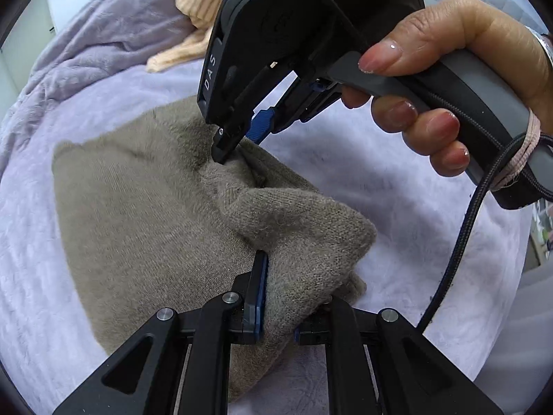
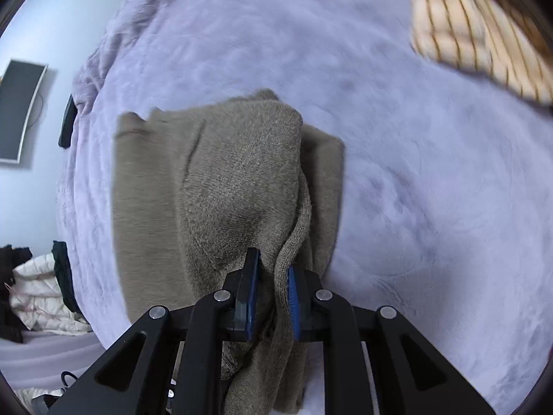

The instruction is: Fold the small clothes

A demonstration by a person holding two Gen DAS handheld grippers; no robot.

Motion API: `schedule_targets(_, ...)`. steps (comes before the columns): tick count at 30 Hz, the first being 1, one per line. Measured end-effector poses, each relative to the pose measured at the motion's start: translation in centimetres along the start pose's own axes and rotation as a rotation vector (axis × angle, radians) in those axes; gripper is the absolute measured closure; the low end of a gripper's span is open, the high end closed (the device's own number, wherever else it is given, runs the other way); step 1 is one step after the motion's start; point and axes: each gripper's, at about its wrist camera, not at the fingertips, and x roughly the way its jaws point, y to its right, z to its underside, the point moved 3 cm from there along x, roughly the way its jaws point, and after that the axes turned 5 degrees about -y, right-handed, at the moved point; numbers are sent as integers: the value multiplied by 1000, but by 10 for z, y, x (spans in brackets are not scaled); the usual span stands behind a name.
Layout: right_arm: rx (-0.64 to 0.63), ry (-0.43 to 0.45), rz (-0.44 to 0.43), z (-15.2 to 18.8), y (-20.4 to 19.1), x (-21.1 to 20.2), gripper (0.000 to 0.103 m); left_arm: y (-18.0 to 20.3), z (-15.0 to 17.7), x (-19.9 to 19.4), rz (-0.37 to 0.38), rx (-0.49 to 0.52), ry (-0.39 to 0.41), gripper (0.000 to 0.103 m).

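Taupe knit garment [image 1: 145, 214] lies mid-frame on a lavender fleece blanket [image 1: 397, 186], partly folded; in the left wrist view its long axis runs roughly 10 o'clock to 5 o'clock, flat end at 10, bunched lifted edge toward 4–5. In the right wrist view the garment [image 2: 221, 180] runs about 12 to 6, a doubled layer on top and a ribbed hem dropping to 6. Left gripper [image 1: 276, 297] at 6 o'clock, jaws nearly closed, pinching a thick fold of the knit between the blue pads. Right gripper [image 1: 228, 148] enters from 1 o'clock in the left view, tips down on the garment's upper edge, a hand [image 1: 459, 83] wrapped round its grey handle, black cable trailing to 4. From its own camera the right gripper [image 2: 273, 287] is also narrowly set, clamping the ribbed hem. Peach ribbed garment [image 1: 193, 31] sits at 12, well apart; same item [image 2: 484, 34] at 1–2 in the right view, blurred. Dark panel on the wall [image 2: 20, 110] at 9.
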Motion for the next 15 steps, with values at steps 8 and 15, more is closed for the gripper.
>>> schedule_targets(8,37,37,-131,2,11,3,83,2,4,-4,-23,-39,-31,90)
schedule_targets(15,96,52,-184,12,21,-4,79,-6,17,-37,-64,-120,-22,28)
